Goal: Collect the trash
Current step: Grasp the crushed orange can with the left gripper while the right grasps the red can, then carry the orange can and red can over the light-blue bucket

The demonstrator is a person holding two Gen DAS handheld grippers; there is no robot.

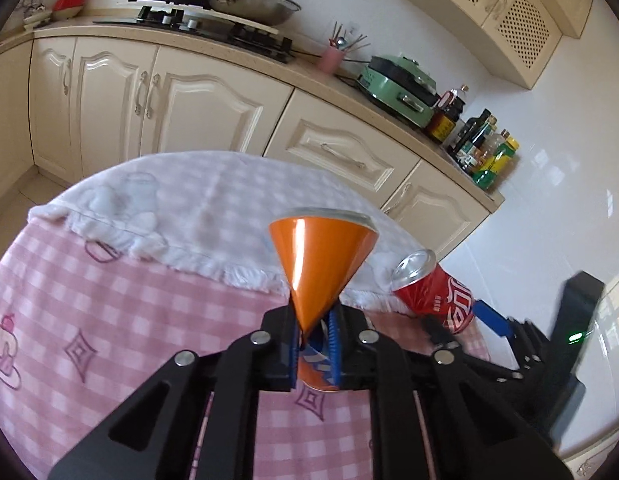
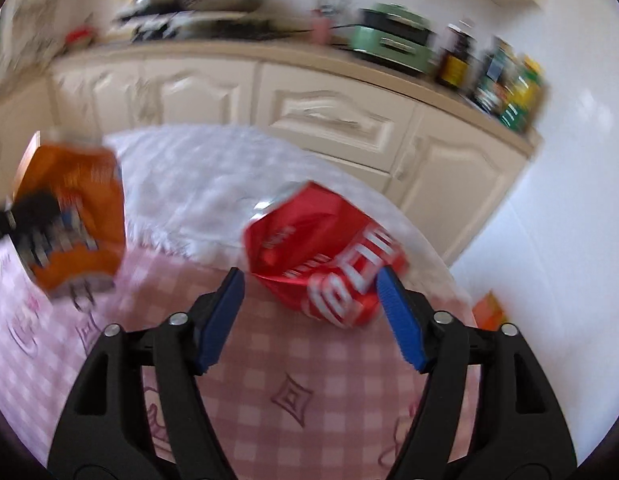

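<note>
My left gripper is shut on a crushed orange can, pinching its middle flat and holding it above the table. The same orange can shows blurred at the left of the right wrist view, with the left gripper's fingers on it. A dented red cola can lies on its side on the pink checked tablecloth. My right gripper is open, its blue pads either side of the red can's near end. The red can also shows in the left wrist view, with the right gripper beside it.
A white fringed towel covers the far part of the round table. Behind stand cream cabinets, a stove with pans, a green cooker and bottles. An orange object sits low right beyond the table edge.
</note>
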